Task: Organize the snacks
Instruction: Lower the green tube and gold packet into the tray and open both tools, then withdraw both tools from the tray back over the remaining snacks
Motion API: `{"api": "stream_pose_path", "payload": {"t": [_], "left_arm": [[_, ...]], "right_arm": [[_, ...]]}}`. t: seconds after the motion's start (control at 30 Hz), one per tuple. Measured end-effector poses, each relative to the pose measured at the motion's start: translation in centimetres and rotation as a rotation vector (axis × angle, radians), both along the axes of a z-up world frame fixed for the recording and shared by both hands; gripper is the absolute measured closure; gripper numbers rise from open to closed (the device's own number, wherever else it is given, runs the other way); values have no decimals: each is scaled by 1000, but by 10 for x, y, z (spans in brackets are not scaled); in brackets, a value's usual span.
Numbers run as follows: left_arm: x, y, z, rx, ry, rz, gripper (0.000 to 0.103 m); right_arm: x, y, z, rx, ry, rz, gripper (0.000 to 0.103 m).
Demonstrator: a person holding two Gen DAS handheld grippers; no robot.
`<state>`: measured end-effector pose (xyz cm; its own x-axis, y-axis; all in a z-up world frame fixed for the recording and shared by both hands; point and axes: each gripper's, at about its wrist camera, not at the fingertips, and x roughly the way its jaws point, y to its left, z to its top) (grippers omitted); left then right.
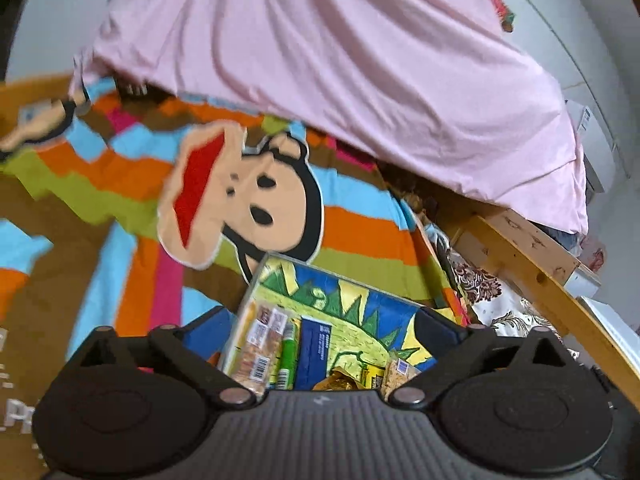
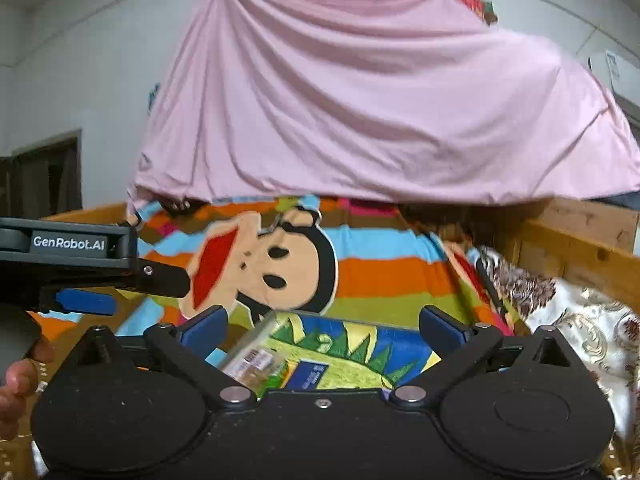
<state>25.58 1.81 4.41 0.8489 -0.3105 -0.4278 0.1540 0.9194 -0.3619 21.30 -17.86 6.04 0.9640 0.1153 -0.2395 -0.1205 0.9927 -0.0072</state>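
Both the left gripper (image 1: 324, 332) and right gripper (image 2: 322, 330) stand wide and empty above the snack box (image 1: 360, 312); any further pick should descend squarely over one packet.

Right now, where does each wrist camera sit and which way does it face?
Left wrist: on the left gripper, tilted, looking down at the snack box on the striped blanket; only its own open fingers show.
Right wrist: on the right gripper, facing the pink sheet; the left gripper and a hand show at left.
Both share box, blanket, sheet.
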Motion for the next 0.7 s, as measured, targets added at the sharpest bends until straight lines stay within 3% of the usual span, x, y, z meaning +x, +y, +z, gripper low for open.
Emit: {"api": "stream_pose_path", "payload": {"t": [0.23, 0.43, 0.7], "left_arm": [[-66, 7, 28, 61, -69, 108, 1], [-117, 17, 35, 135, -112, 162, 1], [-182, 29, 19, 182, -68, 179, 1]], "right_arm": [[-65, 1, 16, -32, -88, 9, 1], [-121, -1, 18, -40, -123, 12, 1], [-178, 0, 16, -37, -134, -8, 1]]}}
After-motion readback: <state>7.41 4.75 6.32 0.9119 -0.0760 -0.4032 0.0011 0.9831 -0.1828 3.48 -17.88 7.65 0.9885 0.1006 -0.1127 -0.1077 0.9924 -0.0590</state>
